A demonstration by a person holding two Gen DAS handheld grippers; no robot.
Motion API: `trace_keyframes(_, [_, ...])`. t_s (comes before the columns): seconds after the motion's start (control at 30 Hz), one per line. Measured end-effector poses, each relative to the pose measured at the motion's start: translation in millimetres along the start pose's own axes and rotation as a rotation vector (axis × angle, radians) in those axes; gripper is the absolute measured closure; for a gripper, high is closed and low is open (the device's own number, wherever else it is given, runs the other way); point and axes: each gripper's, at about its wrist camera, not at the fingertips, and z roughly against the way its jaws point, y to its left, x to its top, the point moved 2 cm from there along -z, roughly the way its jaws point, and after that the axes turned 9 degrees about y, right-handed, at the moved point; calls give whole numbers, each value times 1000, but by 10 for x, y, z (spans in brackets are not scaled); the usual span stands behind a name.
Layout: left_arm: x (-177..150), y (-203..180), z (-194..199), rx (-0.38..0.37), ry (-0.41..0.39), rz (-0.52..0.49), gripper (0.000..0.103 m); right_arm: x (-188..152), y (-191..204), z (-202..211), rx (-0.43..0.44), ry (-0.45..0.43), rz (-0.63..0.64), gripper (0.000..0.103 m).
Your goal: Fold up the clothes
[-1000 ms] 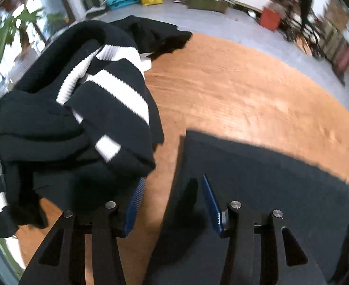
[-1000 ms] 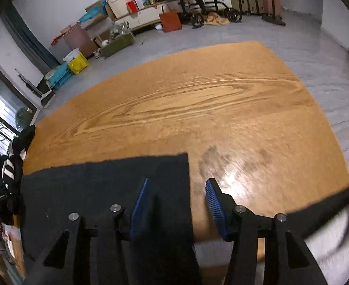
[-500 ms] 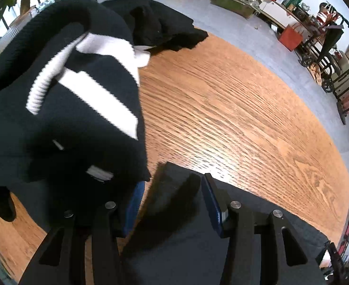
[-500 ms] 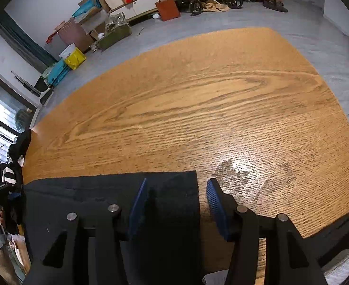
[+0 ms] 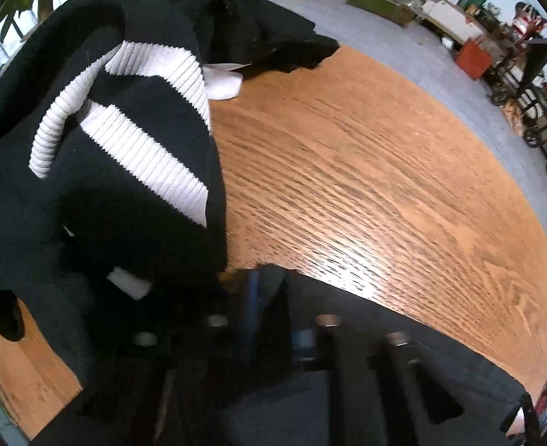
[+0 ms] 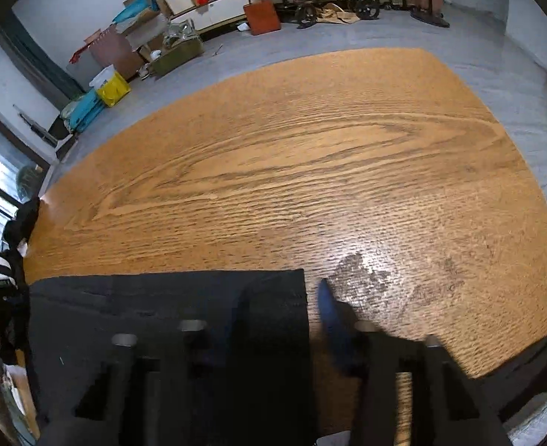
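A dark grey garment [image 6: 161, 308] lies flat at the near edge of the wooden table [image 6: 310, 167]. My right gripper [image 6: 282, 312] straddles the garment's right edge. Its jaws are closing, blurred, with the cloth's edge between them and the right pad still a little apart from it. In the left wrist view the same garment [image 5: 403, 390] rises to a small peak at its left corner. There my left gripper [image 5: 275, 304] is closing, its pads pinching that corner. A black-and-white striped sweater [image 5: 124, 156] is heaped right beside it on the left.
Beyond the sweater a black garment [image 5: 258, 33] lies at the table's far left corner. The bare wood [image 5: 385, 186] stretches ahead of both grippers. Boxes, bags and furniture [image 6: 169, 29] stand on the grey floor past the table.
Both grippers' jaws have come much closer together. The left pair now pinches the grey garment's corner, which has lifted into a peak. The right pair has narrowed around the garment's right edge.
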Motion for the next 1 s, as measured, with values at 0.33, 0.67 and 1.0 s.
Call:
trace_keyframes(0.33, [-387, 42, 533, -50, -130, -91, 98, -166, 147, 388, 14, -95, 85, 97])
trace_keyframes(0.67, [-571, 297, 764, -61, -198, -163, 98, -673, 201, 1053, 84, -205, 194, 97])
trace_keyframes(1.0, [-1054, 758, 510, -57, -179, -225, 98, -1432, -215, 1086, 63, -123, 180, 97])
